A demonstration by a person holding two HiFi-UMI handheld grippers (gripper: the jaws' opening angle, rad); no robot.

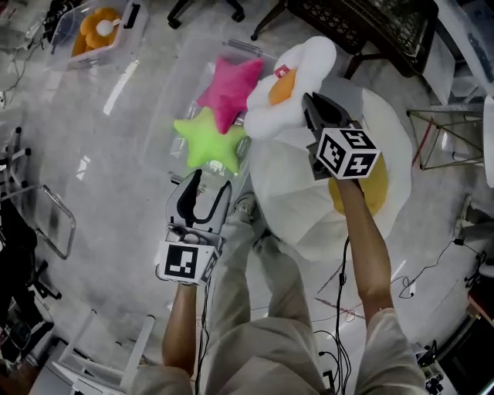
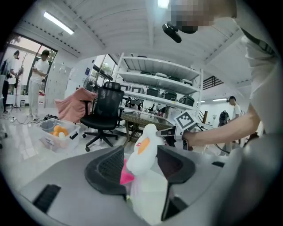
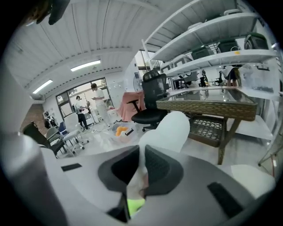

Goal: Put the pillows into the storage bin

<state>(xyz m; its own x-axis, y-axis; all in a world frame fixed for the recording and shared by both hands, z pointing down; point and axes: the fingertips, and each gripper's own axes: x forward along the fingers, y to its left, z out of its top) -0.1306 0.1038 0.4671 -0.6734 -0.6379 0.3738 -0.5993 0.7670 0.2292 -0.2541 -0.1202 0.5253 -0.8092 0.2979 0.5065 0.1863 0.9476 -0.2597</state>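
A clear storage bin (image 1: 164, 116) on the floor holds a pink star pillow (image 1: 229, 89) and a green star pillow (image 1: 208, 144). My right gripper (image 1: 309, 104) is shut on a small white fried-egg pillow (image 1: 289, 89), which hangs over the bin's right edge. In the right gripper view the white fabric (image 3: 166, 132) is pinched between the jaws, with green star (image 3: 135, 205) below. My left gripper (image 1: 204, 189) stands open near the bin's near end with nothing between its fingers. From the left gripper view the held egg pillow (image 2: 143, 154) shows beyond the jaws. A large fried-egg pillow (image 1: 309, 193) lies on the floor at the right.
A second clear bin (image 1: 96, 31) with orange things sits at the far left. A black wicker table (image 1: 370, 23) and chair bases stand at the back. A metal chair frame (image 1: 46, 224) is at the left, cables (image 1: 421, 278) at the right. The person's legs are below.
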